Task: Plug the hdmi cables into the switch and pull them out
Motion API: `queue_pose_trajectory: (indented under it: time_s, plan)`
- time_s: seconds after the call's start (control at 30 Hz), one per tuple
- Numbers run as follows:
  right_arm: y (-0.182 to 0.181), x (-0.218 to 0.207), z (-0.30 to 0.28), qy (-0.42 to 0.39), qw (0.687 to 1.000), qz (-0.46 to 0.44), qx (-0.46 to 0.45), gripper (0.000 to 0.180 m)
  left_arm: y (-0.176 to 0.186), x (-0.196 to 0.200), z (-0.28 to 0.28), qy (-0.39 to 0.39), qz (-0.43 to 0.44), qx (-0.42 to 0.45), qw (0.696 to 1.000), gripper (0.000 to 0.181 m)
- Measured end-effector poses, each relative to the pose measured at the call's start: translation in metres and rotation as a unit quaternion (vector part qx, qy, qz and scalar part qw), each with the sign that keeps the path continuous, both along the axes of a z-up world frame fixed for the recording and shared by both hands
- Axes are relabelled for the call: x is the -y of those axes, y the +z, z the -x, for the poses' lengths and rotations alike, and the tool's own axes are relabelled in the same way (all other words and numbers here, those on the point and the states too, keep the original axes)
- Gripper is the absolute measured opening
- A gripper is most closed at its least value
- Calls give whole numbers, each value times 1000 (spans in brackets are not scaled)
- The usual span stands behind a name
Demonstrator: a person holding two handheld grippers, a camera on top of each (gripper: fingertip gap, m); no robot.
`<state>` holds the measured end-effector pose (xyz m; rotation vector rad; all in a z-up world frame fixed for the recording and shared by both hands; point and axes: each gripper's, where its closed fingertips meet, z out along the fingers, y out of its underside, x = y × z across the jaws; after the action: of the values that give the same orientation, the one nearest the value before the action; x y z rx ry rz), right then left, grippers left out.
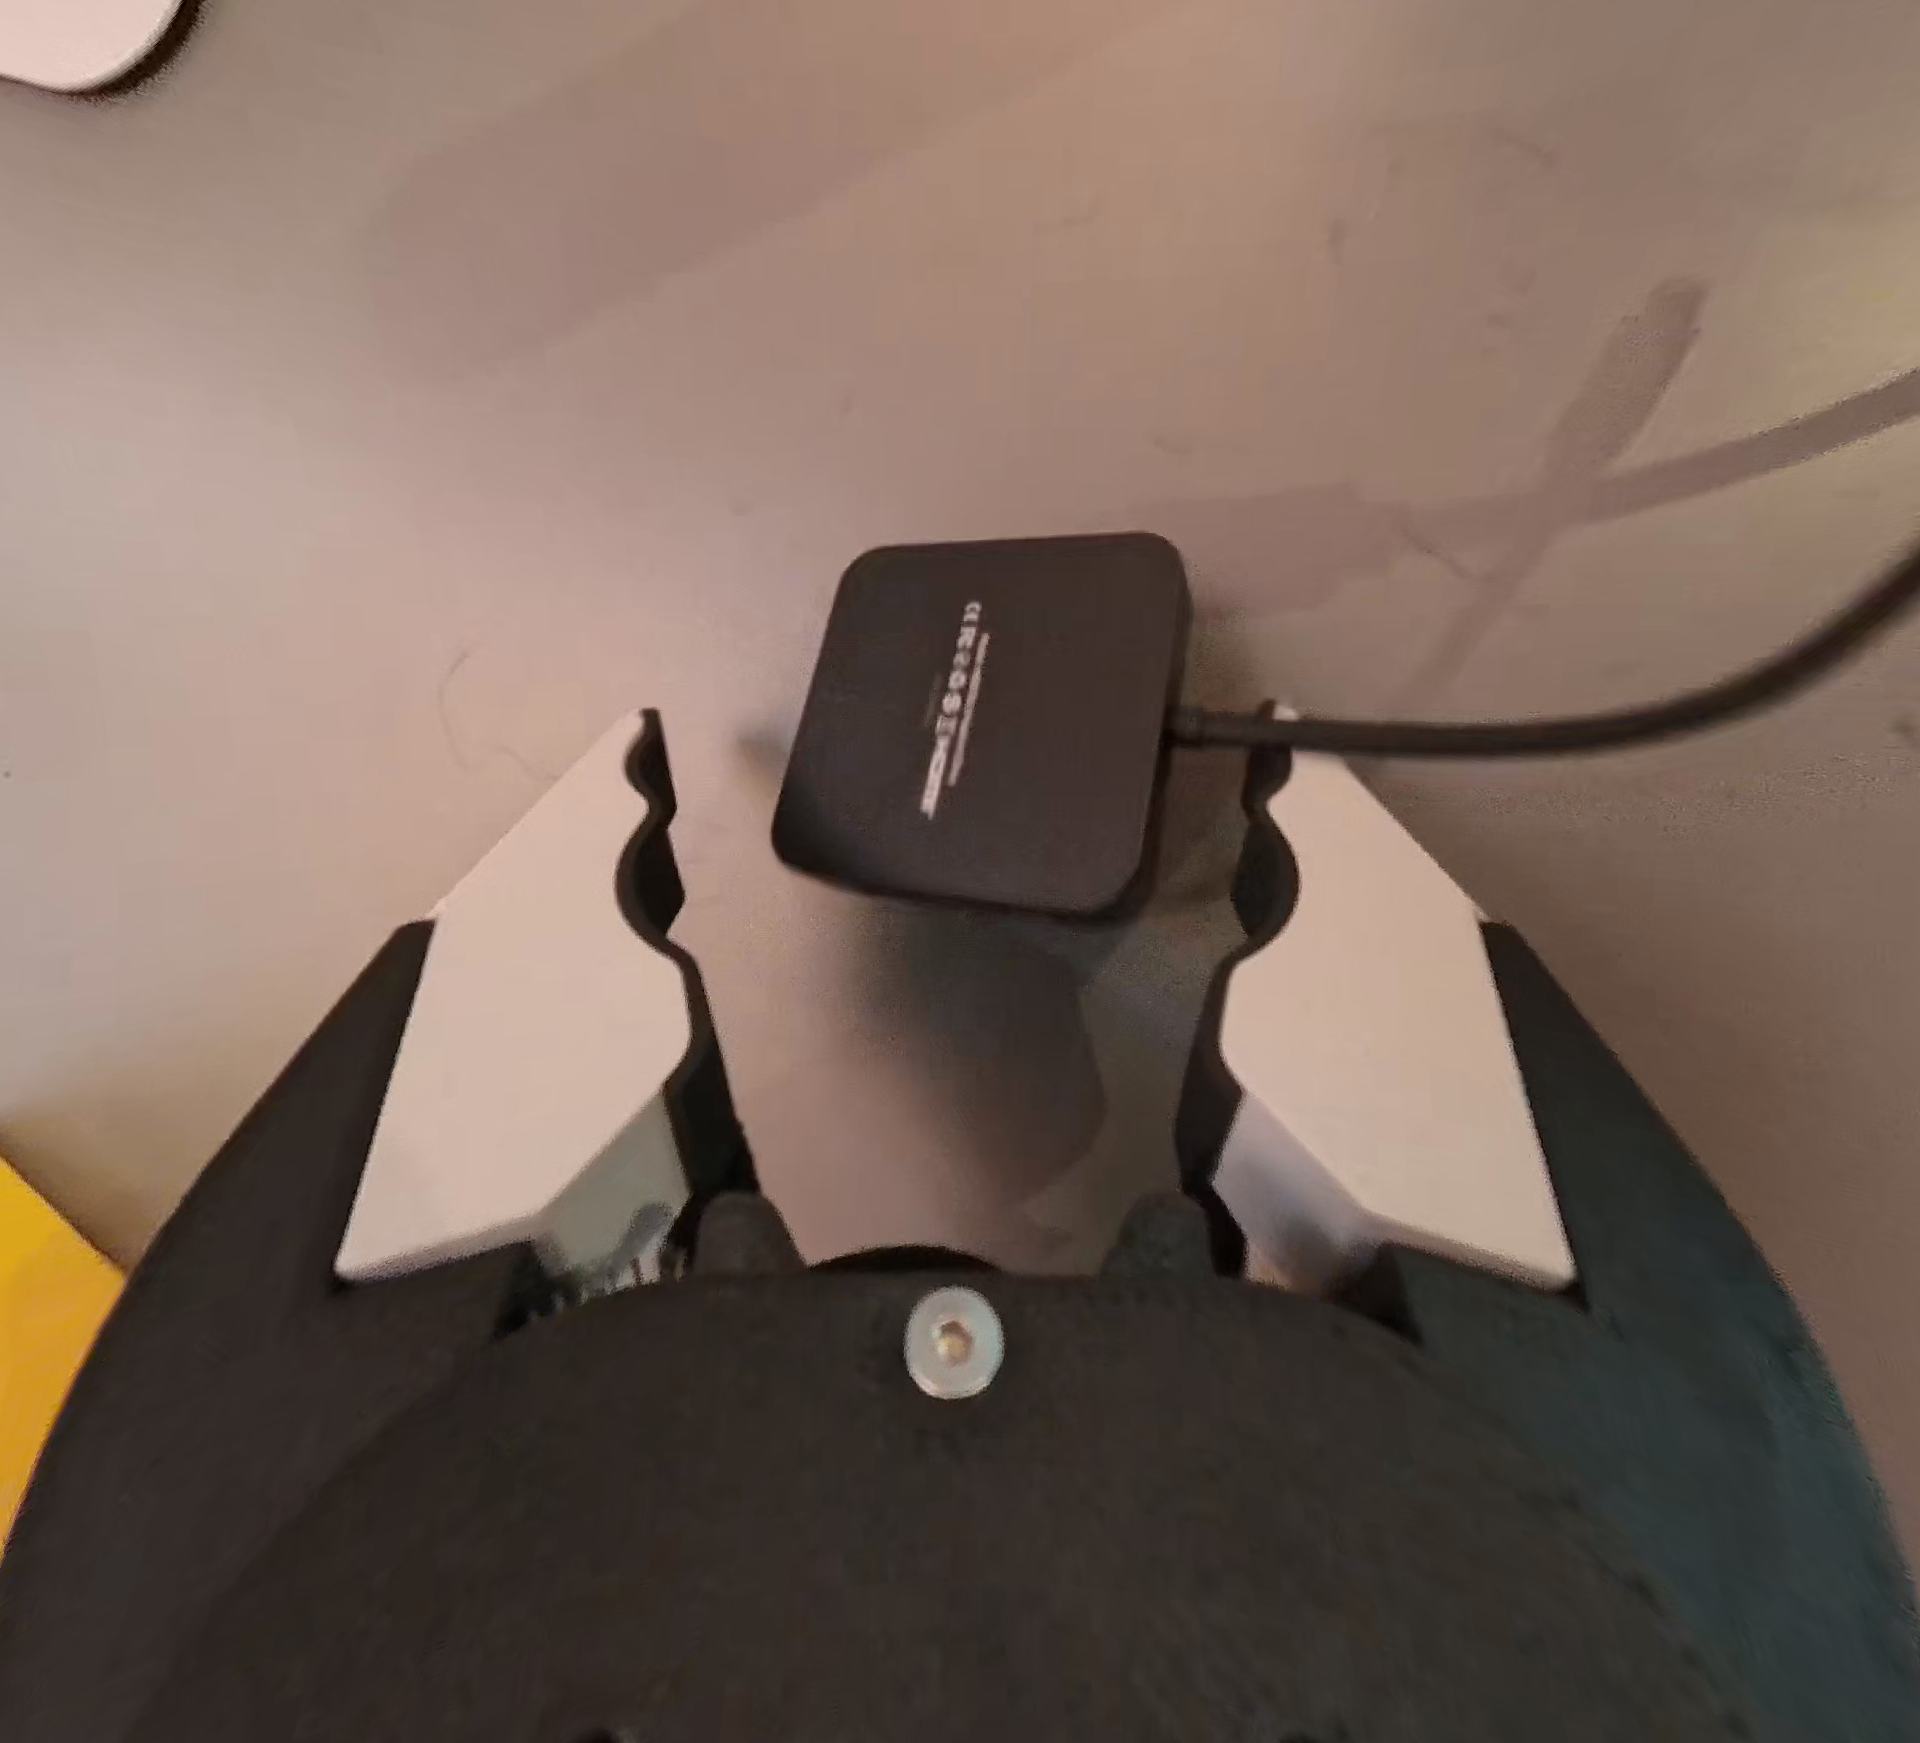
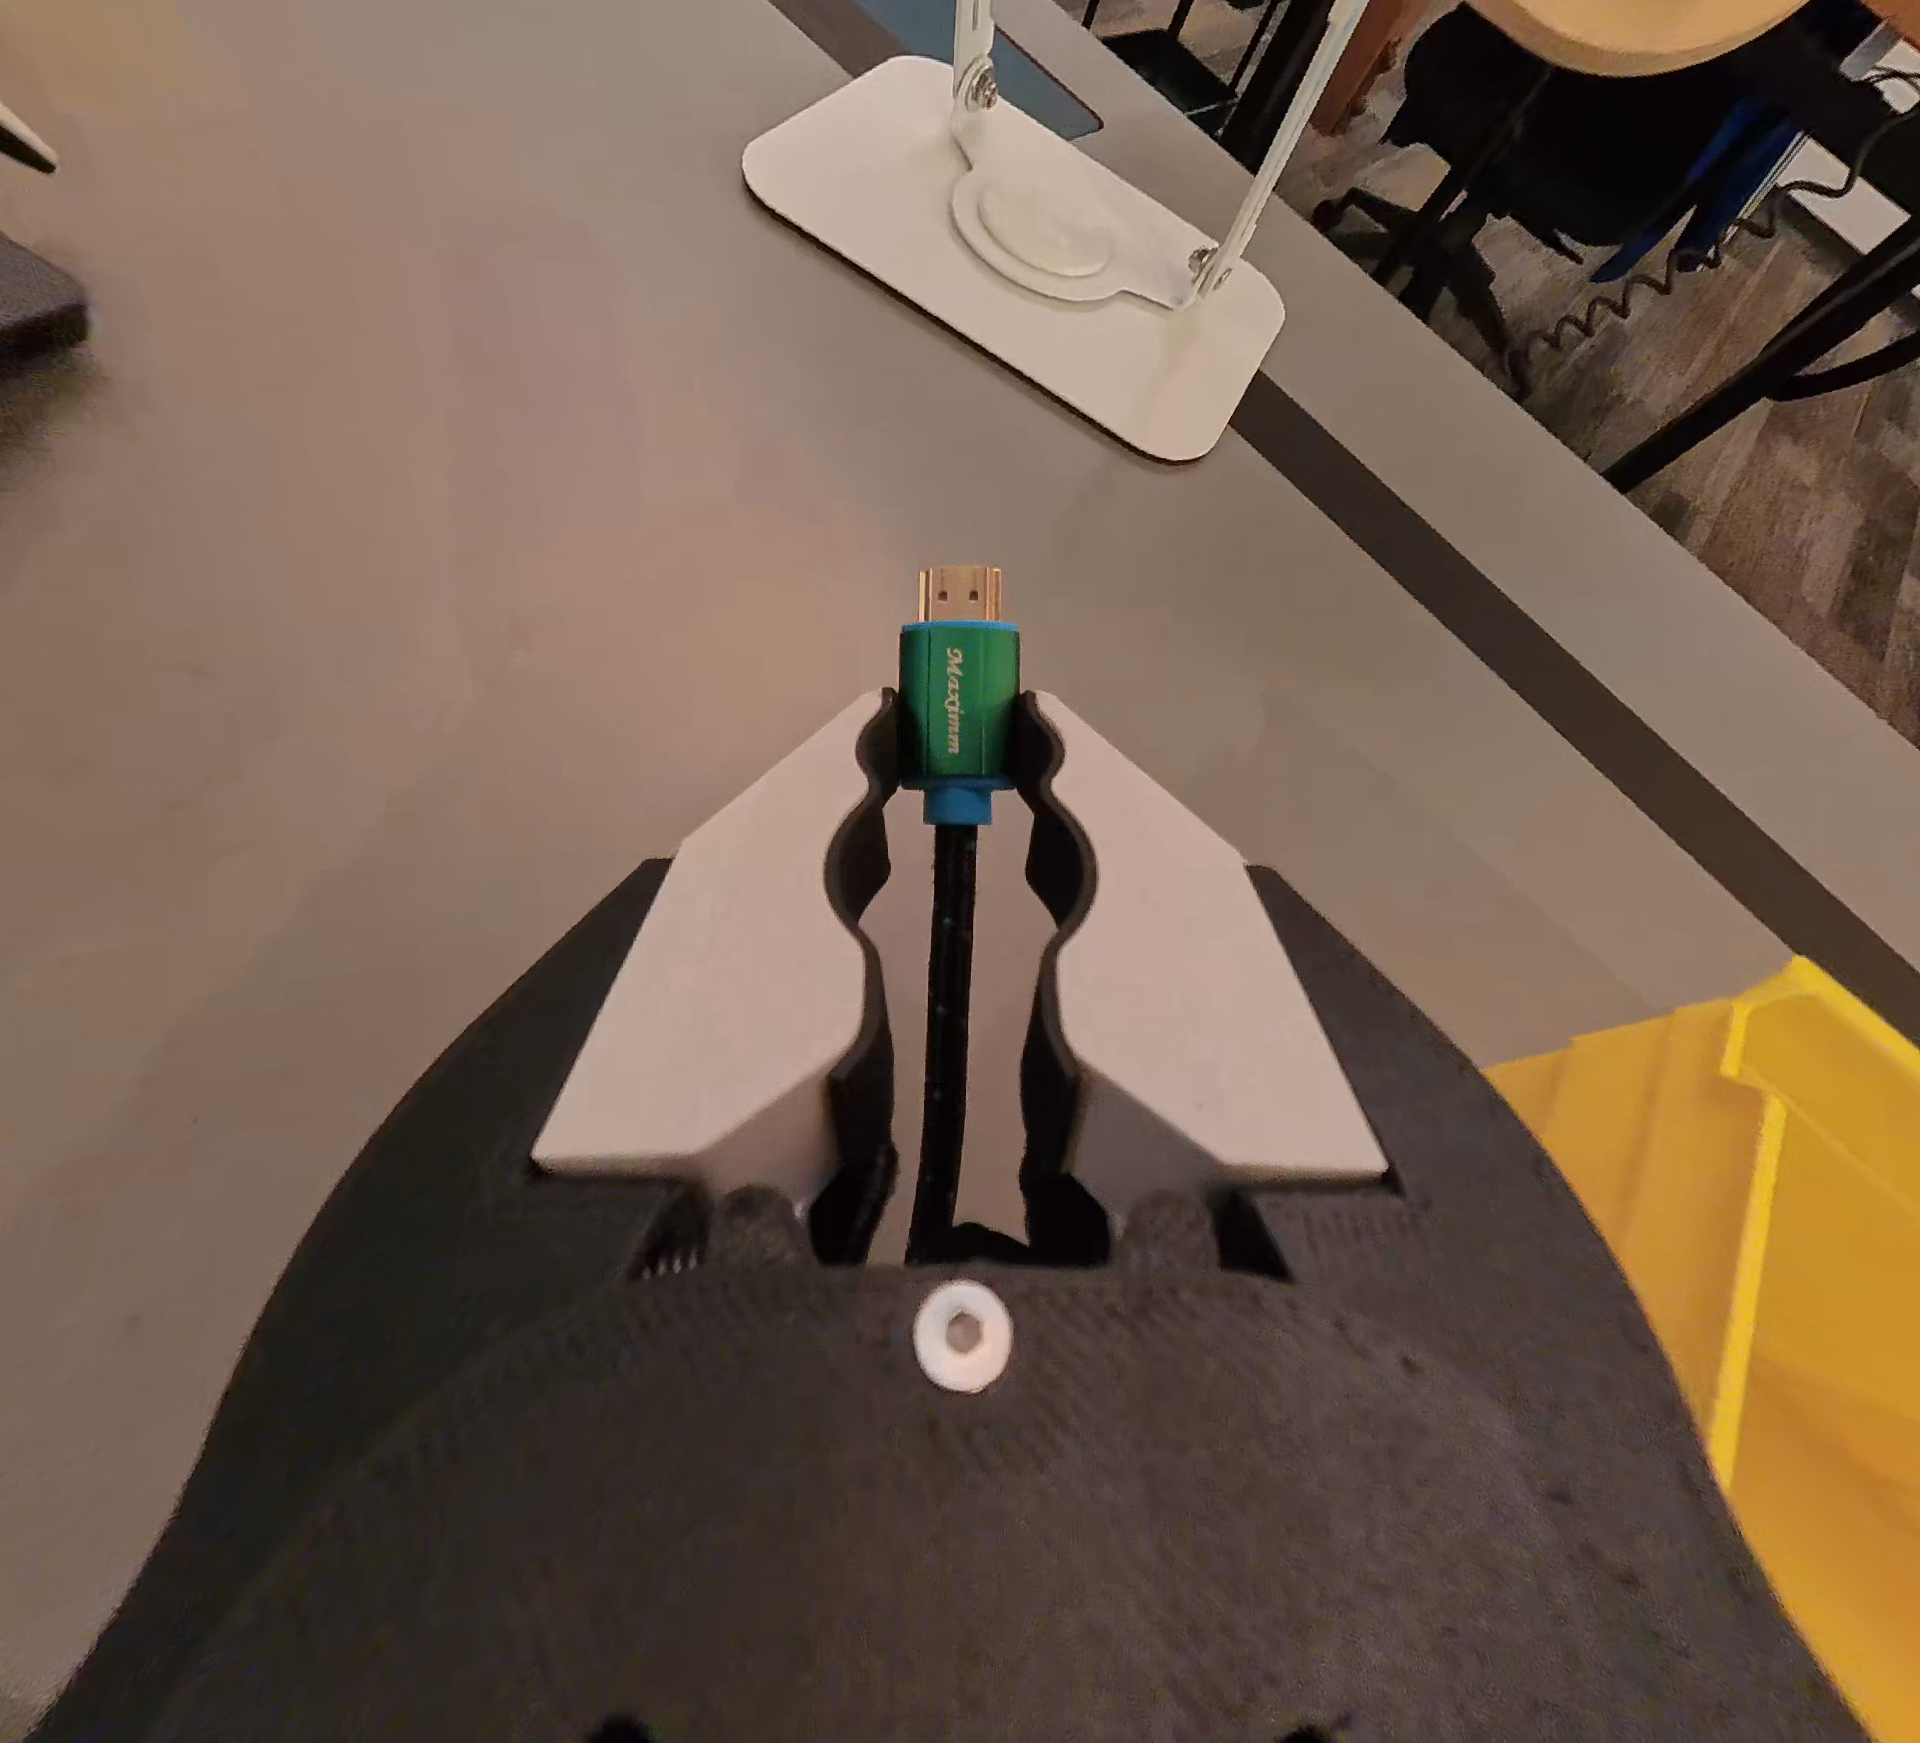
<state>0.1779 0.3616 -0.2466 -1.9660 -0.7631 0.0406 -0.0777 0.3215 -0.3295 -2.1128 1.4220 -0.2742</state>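
1. A white stand base (image 2: pixel 1013 259) sits near the far edge of the grey tabletop (image 2: pixel 416 446), well ahead of the right hand-held gripper (image 2: pixel 956 727); a yellow bin (image 2: pixel 1714 1278) lies at its right.
2. A thin black cable (image 1: pixel 1558 706) runs from the switch (image 1: pixel 982 722) rightward, crossing over the left hand-held gripper's (image 1: pixel 961 737) right fingertip.
3. The left hand-held gripper is spread wide, released, with the black switch flat on the tabletop between its tips.
4. The right hand-held gripper is clenched on the green HDMI plug (image 2: pixel 958 706), gold connector pointing forward, its braided cord trailing back between the fingers.
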Motion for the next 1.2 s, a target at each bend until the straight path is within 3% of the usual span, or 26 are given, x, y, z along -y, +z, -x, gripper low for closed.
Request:
queue_pose_trajectory:
  time_s: [0.4, 0.67, 0.97, 1.2]
  plan:
    - [-19, 2, 7, 4, 1000, 22, 3, 19, 13, 0, 4, -1, 4, 13, 1000, 115]
    - [-33, 4, 5, -7, 998, 58, 2, 19, 32, 0, -3, 4, -1, 50, 999, 112]
    - [-54, 11, 15, -3, 995, 97, -14, 19, 29, 4, -5, -7, -1, 41, 999, 105]
    - [-48, 14, 17, -4, 994, 101, -28, 34, 32, 8, -9, -13, 0, 46, 999, 104]
